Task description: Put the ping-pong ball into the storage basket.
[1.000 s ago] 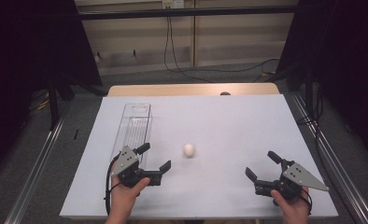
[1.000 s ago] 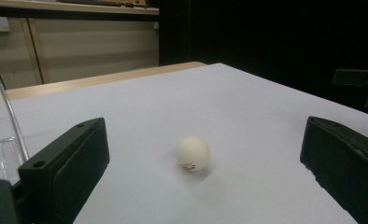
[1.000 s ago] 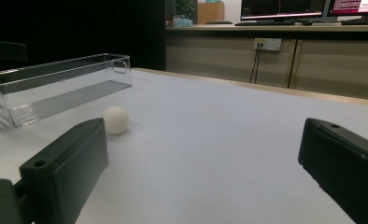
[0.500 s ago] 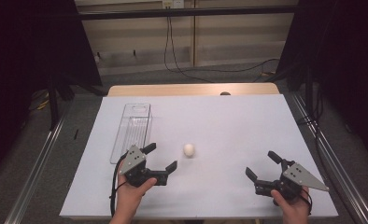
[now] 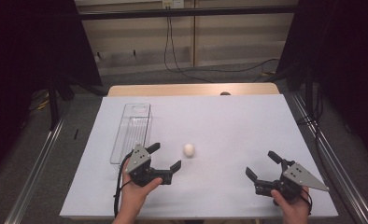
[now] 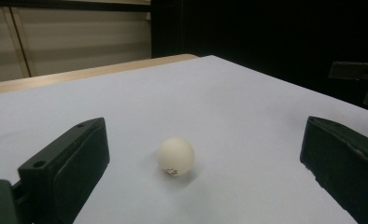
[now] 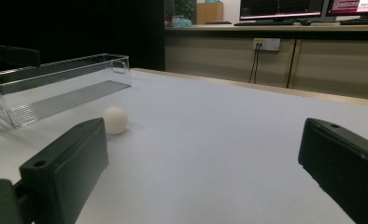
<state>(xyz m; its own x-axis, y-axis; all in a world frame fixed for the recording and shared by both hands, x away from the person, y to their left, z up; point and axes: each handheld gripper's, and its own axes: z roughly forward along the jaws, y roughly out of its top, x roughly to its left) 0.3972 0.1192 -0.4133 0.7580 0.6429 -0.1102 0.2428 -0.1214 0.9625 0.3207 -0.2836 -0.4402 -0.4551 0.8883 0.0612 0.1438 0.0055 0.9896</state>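
White ball [image 5: 188,150] sits ungrasped on the desk [image 5: 229,121] just ahead of the left gripper [image 5: 165,157] and its released fingers [image 6: 70,158]; right gripper [image 5: 262,166] waits, fingers spread.

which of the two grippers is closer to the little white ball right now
The left gripper, beside the clear plastic tray; its open jaws face the small white ball. The right gripper sits farther off.

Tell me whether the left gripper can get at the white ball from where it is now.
Probably yes. The left gripper is open and aimed at the white ball, which lies on bare table just ahead of the jaws. In the left gripper view the ball sits between them with nothing in the way.
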